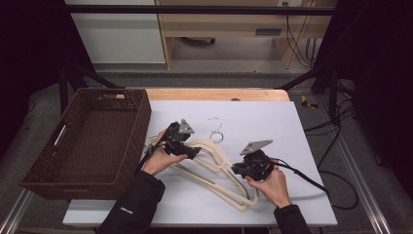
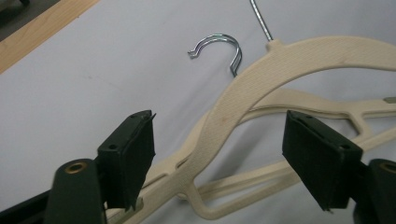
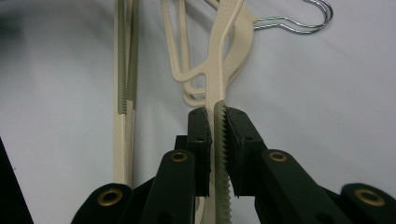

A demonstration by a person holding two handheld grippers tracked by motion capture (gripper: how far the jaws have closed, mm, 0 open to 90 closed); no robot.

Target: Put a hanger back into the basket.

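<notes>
Cream plastic hangers [image 1: 214, 163] with metal hooks [image 1: 215, 130] lie stacked on the white mat [image 1: 272, 117]. My left gripper [image 1: 195, 153] hovers over their left shoulder, open. In the left gripper view the top hanger's arm [image 2: 280, 60] runs between the spread jaws of the left gripper [image 2: 219, 128] and neither pad touches it; a hook [image 2: 224, 44] lies beyond. My right gripper [image 1: 234, 168] is shut on the top hanger's right arm. In the right gripper view the right gripper [image 3: 218, 114] pinches that hanger's [image 3: 217, 70] ridged edge, with the hooks [image 3: 303, 21] at the far end.
A dark brown wicker basket [image 1: 141, 117] stands at the mat's left edge, with nothing visible inside. A wooden table strip [image 1: 219, 94] borders the mat at the back. Cables [image 1: 311, 183] trail off to the right of the right hand.
</notes>
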